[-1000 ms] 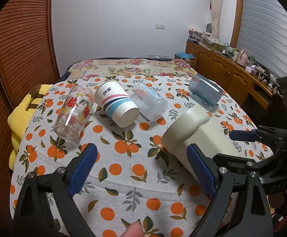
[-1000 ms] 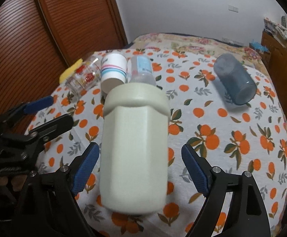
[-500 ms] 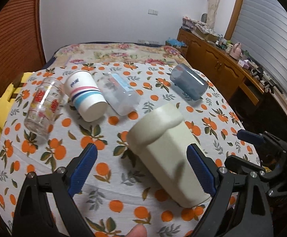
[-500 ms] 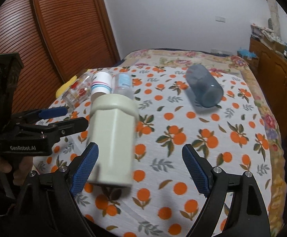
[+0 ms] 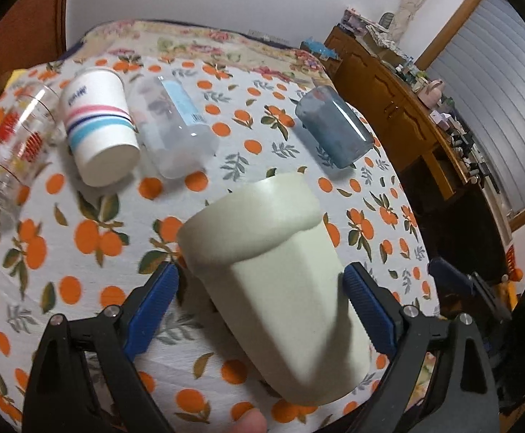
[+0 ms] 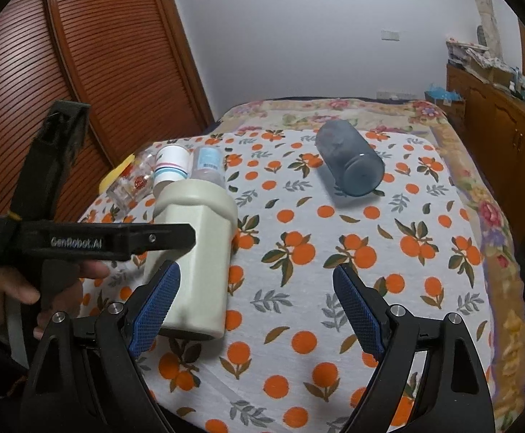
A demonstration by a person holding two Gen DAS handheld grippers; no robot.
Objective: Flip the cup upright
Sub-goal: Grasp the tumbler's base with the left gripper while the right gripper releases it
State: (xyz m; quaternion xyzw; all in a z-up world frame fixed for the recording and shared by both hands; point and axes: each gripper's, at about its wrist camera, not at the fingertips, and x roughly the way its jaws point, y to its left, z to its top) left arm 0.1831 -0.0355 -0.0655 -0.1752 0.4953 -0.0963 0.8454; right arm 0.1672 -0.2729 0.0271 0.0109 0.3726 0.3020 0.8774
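A cream cup [image 5: 280, 288] with a thick rim lies on its side on the orange-print tablecloth [image 5: 92, 238], rim pointing away. My left gripper [image 5: 259, 310] is open and straddles the cup's body, one blue pad on each side with small gaps. In the right wrist view the same cup [image 6: 197, 252] lies at left, with the left gripper's black finger across it. My right gripper [image 6: 259, 310] is open and empty, to the right of the cup over bare cloth.
A striped paper cup [image 5: 98, 133], a clear plastic cup [image 5: 176, 133], a printed glass [image 5: 6, 158] and a blue-grey cup [image 5: 334, 130] all lie on their sides farther back. A wooden sideboard [image 5: 407, 115] stands beyond the table's right edge.
My left gripper has moved in and down so its open jaws now flank the cream cup. My right gripper has pulled back and to the right, away from the cup.
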